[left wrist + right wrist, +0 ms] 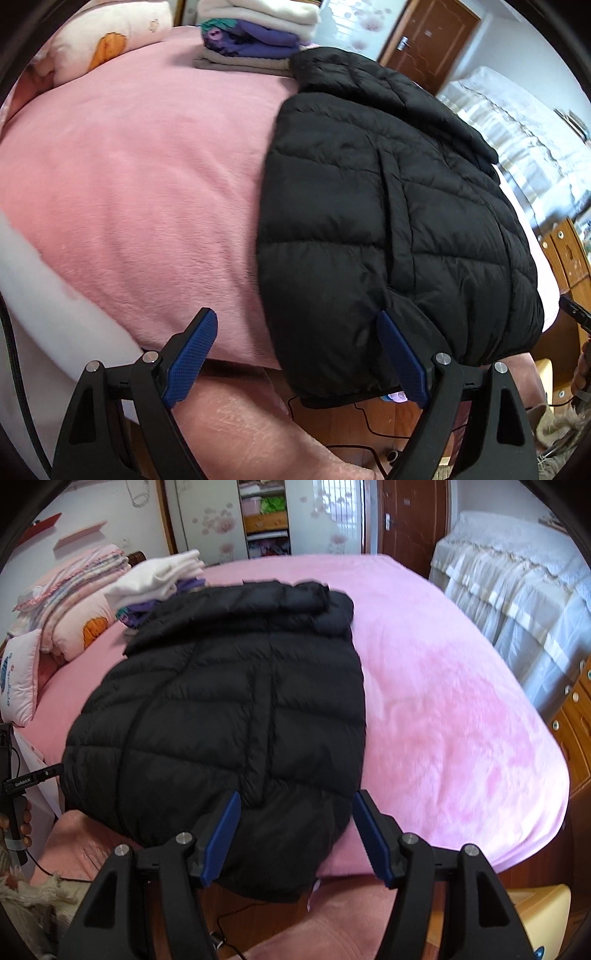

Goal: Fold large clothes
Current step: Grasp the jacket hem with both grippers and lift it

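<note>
The black puffer jacket (229, 701) lies on the pink bed (443, 701) at its near edge, hem hanging over, apparently already narrowed lengthwise. Both the left claw (295, 354) and right claw (295, 834) are spread and empty at the hem, so the crosswise fold toward the collar looks still undone.

Wide open pink bed (140, 177) from nine to twelve o'clock of the left gripper (295, 354), jaws spread, nothing lying there. At twelve, far off, a stack of folded clothes (255, 40) blocks the head end, touching the jacket (388, 206), which fills one to three. On the right gripper's (295, 834) side, jaws apart, the jacket (229, 709) sits dead ahead, hem hanging over the bed's near edge; bare bed (450, 709) runs one to three. Pillows (70, 616) crowd ten.
</note>
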Demonstrator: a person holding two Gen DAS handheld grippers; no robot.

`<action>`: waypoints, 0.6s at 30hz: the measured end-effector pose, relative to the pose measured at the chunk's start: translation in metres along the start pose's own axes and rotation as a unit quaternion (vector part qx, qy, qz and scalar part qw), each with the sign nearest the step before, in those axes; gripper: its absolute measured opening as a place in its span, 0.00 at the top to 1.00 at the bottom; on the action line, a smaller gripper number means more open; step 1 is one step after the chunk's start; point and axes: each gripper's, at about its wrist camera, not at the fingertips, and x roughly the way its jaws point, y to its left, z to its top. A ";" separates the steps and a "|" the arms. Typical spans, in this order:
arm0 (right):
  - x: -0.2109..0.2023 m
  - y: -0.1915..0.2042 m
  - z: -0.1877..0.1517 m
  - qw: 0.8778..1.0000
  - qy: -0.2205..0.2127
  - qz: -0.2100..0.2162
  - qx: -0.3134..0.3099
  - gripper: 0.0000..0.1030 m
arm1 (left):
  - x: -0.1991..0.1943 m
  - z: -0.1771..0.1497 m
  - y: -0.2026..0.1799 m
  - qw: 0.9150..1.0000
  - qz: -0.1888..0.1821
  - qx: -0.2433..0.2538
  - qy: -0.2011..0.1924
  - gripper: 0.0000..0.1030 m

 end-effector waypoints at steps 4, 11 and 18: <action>0.011 -0.007 -0.010 1.000 0.022 0.006 0.012 0.39 | 0.011 0.001 -0.003 1.000 -0.017 0.001 0.007 0.15; 0.035 -0.022 -0.028 0.996 0.066 0.032 0.048 0.39 | 0.027 -0.003 -0.001 0.997 -0.065 -0.020 0.023 0.22; 0.056 -0.025 -0.038 0.992 0.089 0.055 0.065 0.39 | 0.037 -0.009 -0.002 0.995 -0.094 -0.030 0.033 0.23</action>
